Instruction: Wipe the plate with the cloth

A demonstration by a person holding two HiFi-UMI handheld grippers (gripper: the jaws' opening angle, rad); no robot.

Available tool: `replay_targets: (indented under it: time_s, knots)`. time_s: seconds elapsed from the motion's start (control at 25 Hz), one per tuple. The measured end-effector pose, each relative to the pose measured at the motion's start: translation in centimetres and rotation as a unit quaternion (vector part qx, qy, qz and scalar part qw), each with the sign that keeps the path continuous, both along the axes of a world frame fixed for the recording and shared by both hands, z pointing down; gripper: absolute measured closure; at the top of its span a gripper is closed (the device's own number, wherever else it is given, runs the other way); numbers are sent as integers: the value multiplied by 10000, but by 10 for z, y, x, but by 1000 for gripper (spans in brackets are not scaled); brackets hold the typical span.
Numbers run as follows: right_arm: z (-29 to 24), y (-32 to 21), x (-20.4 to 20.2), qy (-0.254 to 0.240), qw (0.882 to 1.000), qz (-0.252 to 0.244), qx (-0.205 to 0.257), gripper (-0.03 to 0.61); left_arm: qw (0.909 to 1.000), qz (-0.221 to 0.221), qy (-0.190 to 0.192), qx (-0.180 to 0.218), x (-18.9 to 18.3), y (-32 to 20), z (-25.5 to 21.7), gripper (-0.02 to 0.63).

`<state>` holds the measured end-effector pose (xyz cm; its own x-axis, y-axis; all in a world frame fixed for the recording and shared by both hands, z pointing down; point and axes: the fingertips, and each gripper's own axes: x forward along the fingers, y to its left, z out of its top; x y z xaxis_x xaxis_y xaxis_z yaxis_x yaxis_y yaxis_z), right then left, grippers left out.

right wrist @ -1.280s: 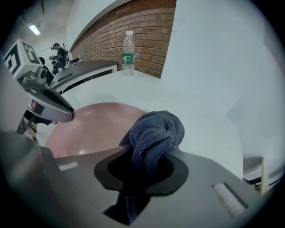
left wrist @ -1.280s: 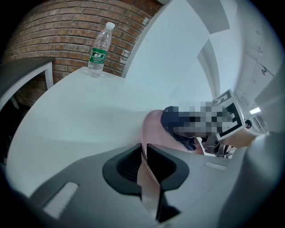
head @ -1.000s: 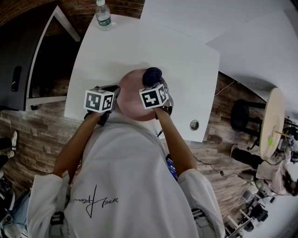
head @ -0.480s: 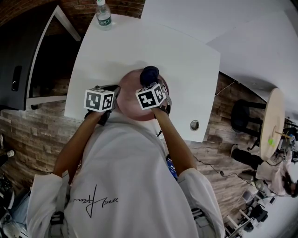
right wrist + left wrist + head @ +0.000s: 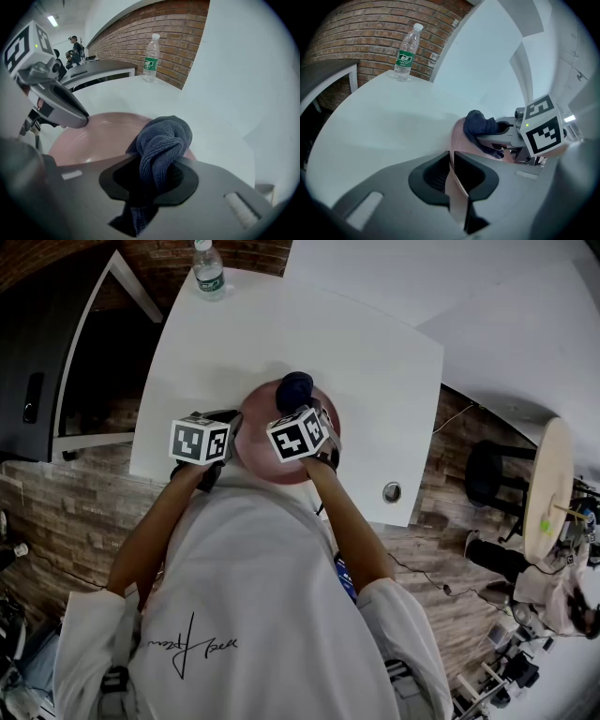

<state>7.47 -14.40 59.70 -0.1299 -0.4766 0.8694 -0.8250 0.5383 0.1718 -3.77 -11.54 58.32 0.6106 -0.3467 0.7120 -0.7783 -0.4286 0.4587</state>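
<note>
Two grippers are in play, with one plate, one cloth and one bottle on a single white table (image 5: pixel 375 362). The left gripper (image 5: pixel 452 176) has its jaws closed on the near left rim of the round, smooth pink plate (image 5: pixel 459 136), and the thin edge runs straight up between the dark pads. The plate lies flat on the table close to the person's edge, seen between the two marker cubes in the head view (image 5: pixel 253 423).

The right gripper (image 5: pixel 157 180) pinches the dark blue knitted cloth (image 5: pixel 161 140), jaws tight on its middle. It is a soft, ribbed wad, bunched and twisted like a loose knot. Its long axis runs along the jaws: a short tail hangs back behind the pads, and the fat rounded end points forward, away from the person. That bulging end sits over the far part of the plate (image 5: pixel 93 133), near the rim, and looks to rest on the glossy surface. From above, the cloth (image 5: pixel 295 387) shows as a dark lump just beyond the right gripper (image 5: pixel 300 413), with the left gripper (image 5: pixel 230 427) at the plate's other side.

One clear plastic water bottle with a green label (image 5: pixel 207 270) stands upright at the table's far corner, well apart from the plate, in front of a rough red brick wall (image 5: pixel 178 33).
</note>
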Motion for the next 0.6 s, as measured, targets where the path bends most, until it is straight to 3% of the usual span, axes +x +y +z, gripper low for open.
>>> replay_targets:
  time_s: [0.6]
  knots:
    - [1, 0, -15, -51, 9999, -149, 21, 485, 10000, -50, 26, -7, 1, -1, -1, 568]
